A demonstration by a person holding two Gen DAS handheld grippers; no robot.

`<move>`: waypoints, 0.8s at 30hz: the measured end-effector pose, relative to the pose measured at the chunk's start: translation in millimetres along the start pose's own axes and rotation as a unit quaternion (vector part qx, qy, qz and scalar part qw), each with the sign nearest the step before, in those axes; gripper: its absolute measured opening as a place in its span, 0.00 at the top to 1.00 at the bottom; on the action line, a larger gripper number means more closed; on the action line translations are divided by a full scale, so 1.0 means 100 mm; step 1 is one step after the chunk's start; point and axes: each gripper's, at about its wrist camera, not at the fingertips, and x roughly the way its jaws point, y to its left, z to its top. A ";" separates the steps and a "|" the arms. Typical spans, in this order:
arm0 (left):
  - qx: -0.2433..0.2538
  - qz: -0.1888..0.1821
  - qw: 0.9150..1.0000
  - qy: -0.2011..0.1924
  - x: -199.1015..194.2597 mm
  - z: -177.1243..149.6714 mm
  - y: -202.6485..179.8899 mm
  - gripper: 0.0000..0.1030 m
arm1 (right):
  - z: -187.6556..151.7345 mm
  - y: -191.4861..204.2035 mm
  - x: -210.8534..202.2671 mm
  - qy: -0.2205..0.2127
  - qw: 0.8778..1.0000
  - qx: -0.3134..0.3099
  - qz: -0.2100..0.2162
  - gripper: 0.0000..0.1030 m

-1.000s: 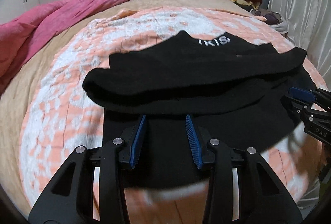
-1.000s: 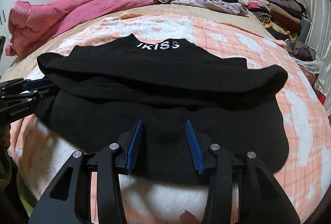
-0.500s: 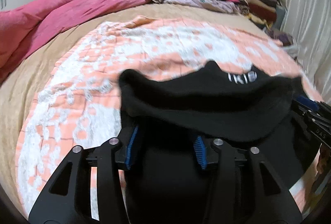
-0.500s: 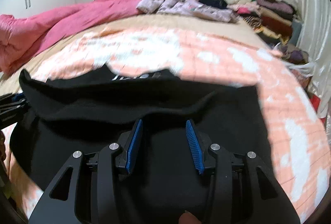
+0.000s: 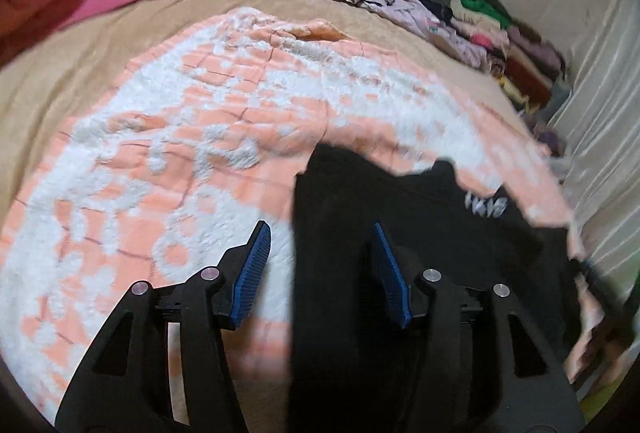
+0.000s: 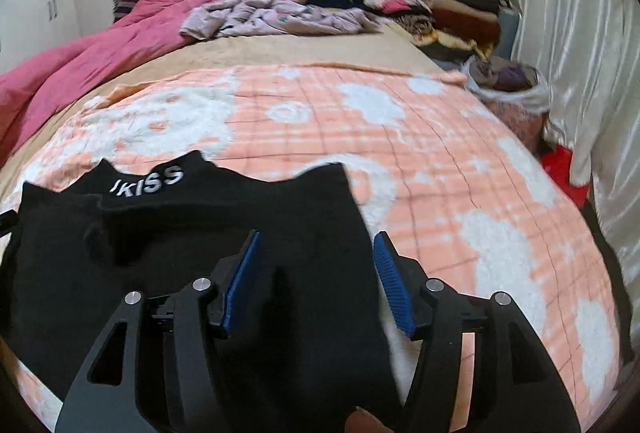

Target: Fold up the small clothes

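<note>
Fabric of the black garment [image 6: 192, 265] lay on the peach-and-white blanket [image 6: 460, 161] of the bed, its collar lettering facing up ahead and to the left of the right hand-held gripper [image 6: 316, 281]. That gripper's blue pads [image 6: 390, 281] stood wide apart, with the garment's right edge running between them and nothing pinched. The left hand-held gripper [image 5: 320, 269] was equally wide open and empty; the garment's left edge ran up between its pads [image 5: 250, 273], the black cloth filling the space from there rightward.

Judged from this, the step in hand was taking both side edges for the next fold. To do it well, each gripper should probably slide forward so the edge sits deep between the pads, then close on every layer at matching heights, so the cloth lifts evenly. The picture from the left wrist was blurred, so the exact layering there could not be told. A shallow bite would likely let the lower layer slip.
</note>
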 end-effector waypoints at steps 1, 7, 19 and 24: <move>-0.009 -0.001 1.000 -0.001 0.01 0.04 0.00 0.49 | 0.01 -0.04 0.01 0.002 1.000 0.007 0.000 0.42; 0.007 0.003 1.000 -0.018 0.10 0.07 -0.09 0.49 | 0.11 -0.09 0.17 0.030 0.999 -0.016 -0.020 0.36; 0.097 0.019 0.995 -0.025 0.27 -0.05 -0.16 0.71 | 0.14 0.12 0.55 0.039 0.998 -0.034 -0.027 0.89; 0.093 -0.006 0.995 -0.037 0.17 -0.02 -0.12 0.94 | 0.16 0.12 0.40 0.008 0.999 -0.018 -0.026 0.92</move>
